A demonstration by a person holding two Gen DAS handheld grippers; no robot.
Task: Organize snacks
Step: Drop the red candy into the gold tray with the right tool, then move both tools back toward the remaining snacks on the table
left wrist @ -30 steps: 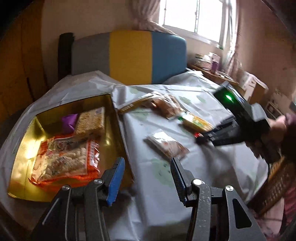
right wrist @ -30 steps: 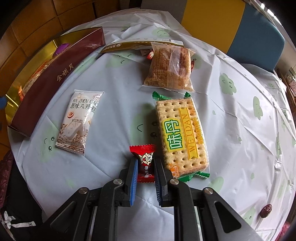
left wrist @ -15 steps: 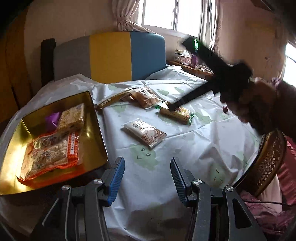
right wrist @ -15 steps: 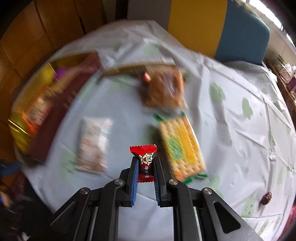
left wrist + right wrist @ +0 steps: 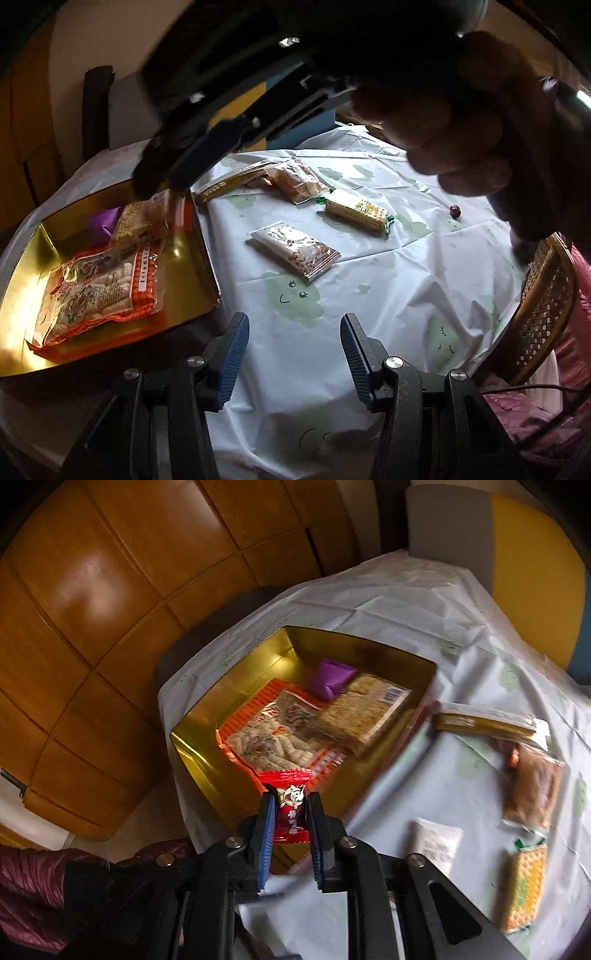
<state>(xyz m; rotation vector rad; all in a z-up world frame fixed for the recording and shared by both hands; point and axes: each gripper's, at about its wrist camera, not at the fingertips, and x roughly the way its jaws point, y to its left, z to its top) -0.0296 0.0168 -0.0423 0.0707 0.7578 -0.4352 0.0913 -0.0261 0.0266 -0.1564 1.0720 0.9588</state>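
My right gripper [image 5: 290, 812] is shut on a small red candy [image 5: 290, 805] and holds it in the air near the front edge of the gold tin box [image 5: 207, 716]. In the left wrist view that gripper crosses the top as a large dark shape, its tips over the box [image 5: 192, 266]. The box holds an orange snack bag [image 5: 273, 738], a purple packet [image 5: 330, 677] and a crispy bar pack [image 5: 364, 709]. My left gripper [image 5: 293, 356] is open and empty, low over the table's near edge.
On the white tablecloth [image 5: 369, 288] lie a white cake packet [image 5: 293, 251], a green-ended cracker pack [image 5: 356, 212], a brown snack bag [image 5: 299, 181], a long gold packet [image 5: 229, 182] and a dark loose candy [image 5: 454, 210]. A wicker chair [image 5: 543, 310] stands at the right.
My right gripper has carried the red candy left, from over the cracker pack to above the gold box. The left gripper has stayed open and has barely moved.
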